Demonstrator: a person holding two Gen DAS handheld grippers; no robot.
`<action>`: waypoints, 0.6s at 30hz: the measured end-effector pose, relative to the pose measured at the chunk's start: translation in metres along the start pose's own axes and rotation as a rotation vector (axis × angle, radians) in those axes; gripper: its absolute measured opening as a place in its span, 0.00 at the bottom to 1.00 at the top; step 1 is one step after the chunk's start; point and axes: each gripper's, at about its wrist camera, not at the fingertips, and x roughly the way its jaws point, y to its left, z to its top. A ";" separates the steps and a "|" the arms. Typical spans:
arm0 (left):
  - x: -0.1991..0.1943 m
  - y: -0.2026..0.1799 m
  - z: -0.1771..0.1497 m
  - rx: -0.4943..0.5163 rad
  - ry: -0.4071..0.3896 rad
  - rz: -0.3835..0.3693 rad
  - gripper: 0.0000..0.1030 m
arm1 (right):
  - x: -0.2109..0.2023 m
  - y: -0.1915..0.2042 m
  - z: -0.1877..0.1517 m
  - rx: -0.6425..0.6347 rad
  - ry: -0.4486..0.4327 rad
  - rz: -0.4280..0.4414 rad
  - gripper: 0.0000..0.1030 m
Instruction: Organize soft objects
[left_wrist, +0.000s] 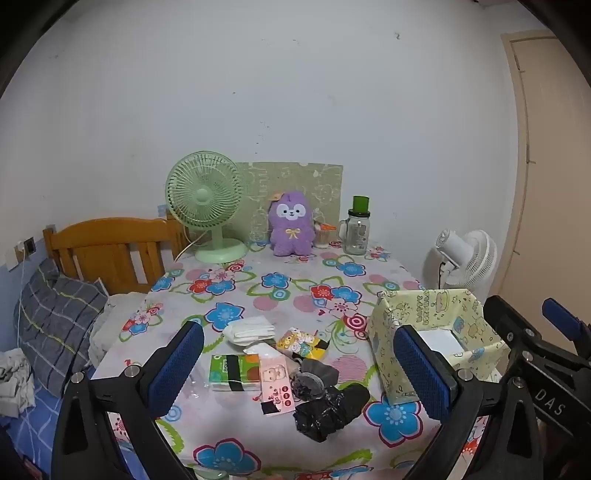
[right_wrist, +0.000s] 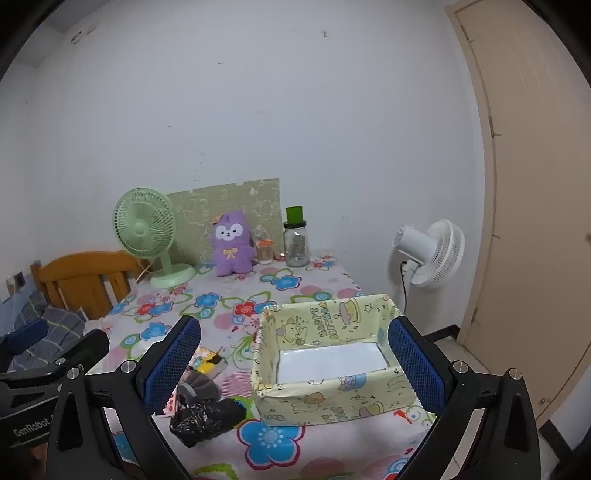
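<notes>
Floral tabletop (left_wrist: 295, 291): tissue packs (left_wrist: 231, 371), black bag (left_wrist: 328, 408) near front edge; yellow box (right_wrist: 325, 384) at right edge. Left gripper (left_wrist: 299, 369), right gripper (right_wrist: 293, 365): jaws spread, empty.

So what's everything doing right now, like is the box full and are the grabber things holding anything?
left hand-held gripper: open, holding nothing
right hand-held gripper: open, holding nothing
yellow cartoon box: open top, empty
black plastic bag: crumpled, lying on the table
green tissue pack: lying flat
purple plush toy: sitting upright
glass jar: upright, green lid on
green fan: standing; running or not, cannot tell
</notes>
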 end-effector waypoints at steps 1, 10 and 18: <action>0.001 0.000 0.000 -0.003 0.004 -0.007 1.00 | 0.000 0.001 -0.001 -0.004 0.004 -0.002 1.00; 0.004 -0.001 -0.004 -0.009 -0.019 -0.004 1.00 | 0.005 -0.001 0.003 -0.019 0.018 0.011 1.00; 0.010 -0.004 -0.007 -0.006 -0.015 -0.010 1.00 | 0.007 0.007 -0.003 -0.027 0.012 -0.019 1.00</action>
